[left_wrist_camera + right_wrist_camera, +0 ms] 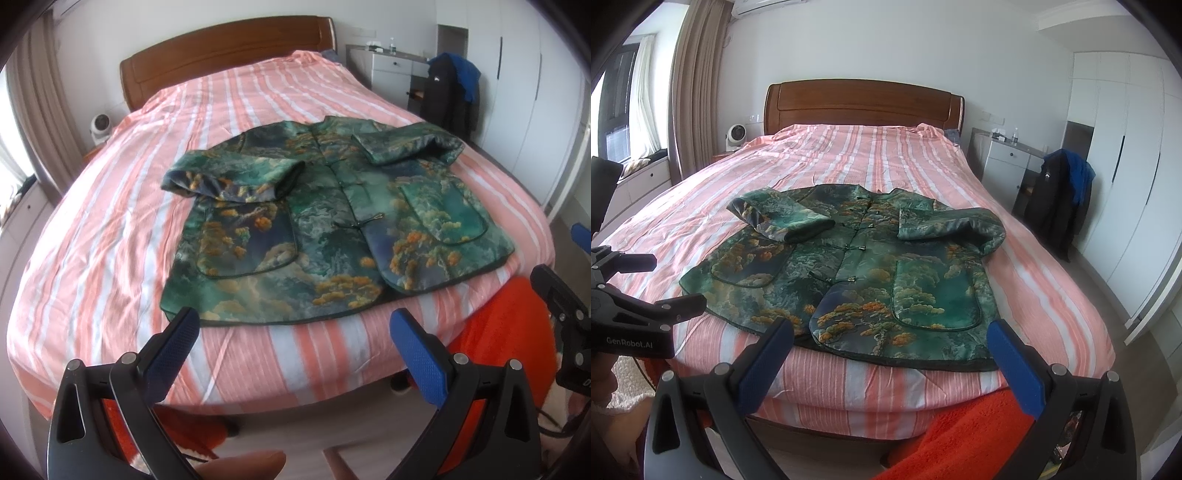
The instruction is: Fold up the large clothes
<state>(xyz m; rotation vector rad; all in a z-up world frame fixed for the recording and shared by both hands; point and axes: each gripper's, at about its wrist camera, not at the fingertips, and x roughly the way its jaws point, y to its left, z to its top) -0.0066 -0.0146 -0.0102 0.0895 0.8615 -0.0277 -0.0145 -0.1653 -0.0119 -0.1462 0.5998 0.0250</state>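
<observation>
The jacket (332, 221) lies flat with sleeves folded in, so bring your left gripper (295, 332) and right gripper (892, 345), jaws spread and empty, to the hem corners and lift evenly.

A bed (701, 192) covered by a pink-and-white striped sheet (871, 158), with a green patterned jacket (871, 280) laid flat near its foot.

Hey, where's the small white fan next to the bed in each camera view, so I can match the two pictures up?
Left wrist view: the fan sits at the left edge, beside the bed, below the headboard's left end.
Right wrist view: the fan sits upper left of centre, just left of the headboard.
Shared landmark: the wooden headboard, with the green jacket spread on the bed before it.
</observation>
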